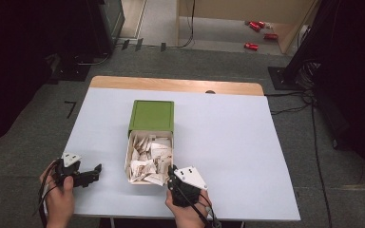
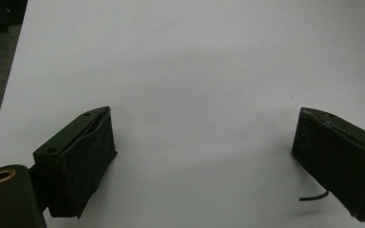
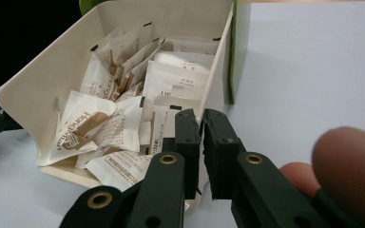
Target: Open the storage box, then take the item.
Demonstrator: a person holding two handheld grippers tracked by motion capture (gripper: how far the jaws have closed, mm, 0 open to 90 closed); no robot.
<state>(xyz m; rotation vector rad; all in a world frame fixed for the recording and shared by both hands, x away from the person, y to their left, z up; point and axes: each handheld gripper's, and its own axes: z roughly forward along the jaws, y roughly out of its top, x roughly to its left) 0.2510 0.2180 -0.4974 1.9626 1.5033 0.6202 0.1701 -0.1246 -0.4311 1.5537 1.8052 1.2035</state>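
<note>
The right gripper (image 3: pixel 202 124) pinches the drawer wall (image 3: pixel 217 71) between its jaws; it should pull straight, level with the table (image 1: pixel 228 142); the left gripper (image 2: pixel 204 142), spread, rests aside.

One drawer box (image 1: pixel 150 115), many paper sachets (image 1: pixel 148 156), two tongs (image 1: pixel 173 174)

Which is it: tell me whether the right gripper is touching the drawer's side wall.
Touching. In the right gripper view, the right gripper has its jaws clamped on the cream drawer's side wall.

Both grippers (image 1: pixel 96 169) (image 1: pixel 172 172) are showing black bodies, brass-ringed screw holes, padded black fingers (image 3: pixel 188 137), grey three-cornered top plates and trailing black cables.
</note>
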